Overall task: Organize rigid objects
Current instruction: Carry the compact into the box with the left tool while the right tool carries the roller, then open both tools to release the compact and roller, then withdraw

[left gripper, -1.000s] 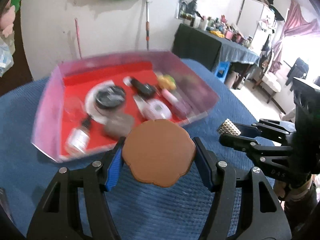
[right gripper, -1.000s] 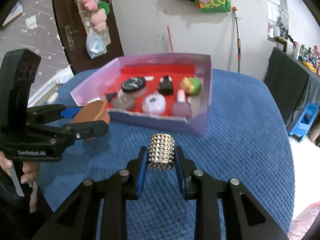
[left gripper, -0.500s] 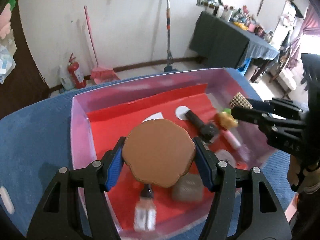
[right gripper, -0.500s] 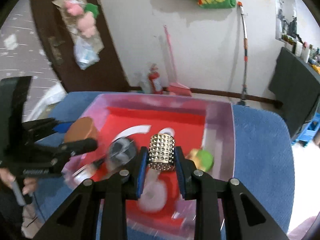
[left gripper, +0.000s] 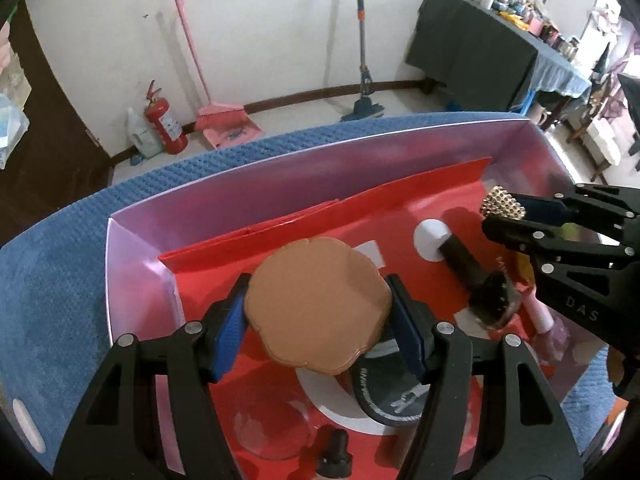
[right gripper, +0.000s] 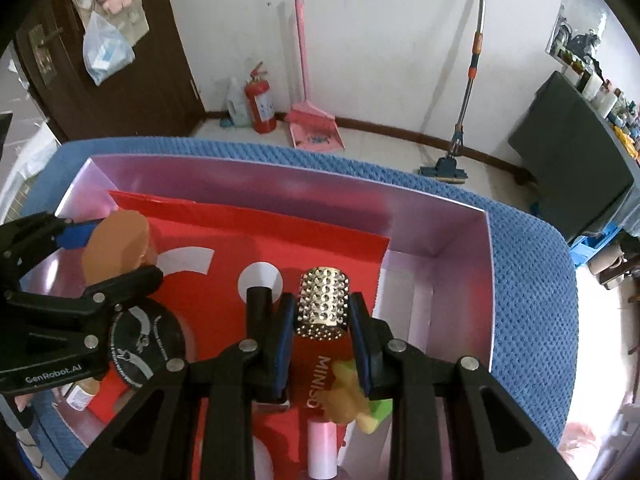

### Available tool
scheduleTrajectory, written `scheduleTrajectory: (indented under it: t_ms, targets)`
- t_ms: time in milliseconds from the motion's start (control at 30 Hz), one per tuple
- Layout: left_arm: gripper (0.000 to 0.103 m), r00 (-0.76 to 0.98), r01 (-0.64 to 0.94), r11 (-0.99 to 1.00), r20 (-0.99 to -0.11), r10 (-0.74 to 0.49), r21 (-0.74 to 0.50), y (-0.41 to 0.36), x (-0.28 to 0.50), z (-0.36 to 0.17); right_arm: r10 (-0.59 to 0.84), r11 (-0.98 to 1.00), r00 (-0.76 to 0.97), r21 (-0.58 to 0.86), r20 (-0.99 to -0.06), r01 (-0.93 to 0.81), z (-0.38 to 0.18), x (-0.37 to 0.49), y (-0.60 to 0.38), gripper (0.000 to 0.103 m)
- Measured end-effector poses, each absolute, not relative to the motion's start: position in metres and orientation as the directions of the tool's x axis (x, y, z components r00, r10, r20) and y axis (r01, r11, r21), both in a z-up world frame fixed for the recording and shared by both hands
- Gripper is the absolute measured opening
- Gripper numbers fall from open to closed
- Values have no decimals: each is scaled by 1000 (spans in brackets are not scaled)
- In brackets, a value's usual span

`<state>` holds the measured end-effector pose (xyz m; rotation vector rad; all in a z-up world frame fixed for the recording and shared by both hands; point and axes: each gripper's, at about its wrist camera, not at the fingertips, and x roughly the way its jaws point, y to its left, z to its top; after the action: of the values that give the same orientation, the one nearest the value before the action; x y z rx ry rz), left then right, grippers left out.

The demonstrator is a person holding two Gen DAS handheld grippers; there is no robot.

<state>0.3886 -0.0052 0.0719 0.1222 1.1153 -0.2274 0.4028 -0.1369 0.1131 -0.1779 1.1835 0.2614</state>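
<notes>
Tongs (left gripper: pixel 320 320) clamping brown disc (left gripper: pixel 316 304) above pink box (left gripper: pixel 240 200)

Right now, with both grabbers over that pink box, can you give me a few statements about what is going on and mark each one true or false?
1. The left gripper holds a brown scalloped disc. True.
2. The right gripper is empty. False: it is shut on a studded gold cylinder.
3. Both grippers are over the pink box. True.
4. The box has a green lining. False: the red lining covers its floor.
5. A pink broom leans on the wall. True.
</notes>
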Motion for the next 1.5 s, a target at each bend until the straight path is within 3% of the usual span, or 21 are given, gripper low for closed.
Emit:
scheduleTrajectory:
  t_ms: [367,733,933,1500]
  targets:
    - [63,360,187,982,-932,-48,22,0,403,52,40,957,294,-49,-955,-287,91,426,-126,29]
    - [63,344,176,984,-936,-69,-8,6,411,52,28,956,295,-61,-955,-288,88,423,-126,29]
    - [63,352,178,984,-932,-84,-22,6,407,58,25,955,301,-66,-953,-289,90,420,-125,40]
    - [64,347,156,988,-935,-70,-16,8,406,56,32,953,335,-72,-942,-295,108,407,-129,45]
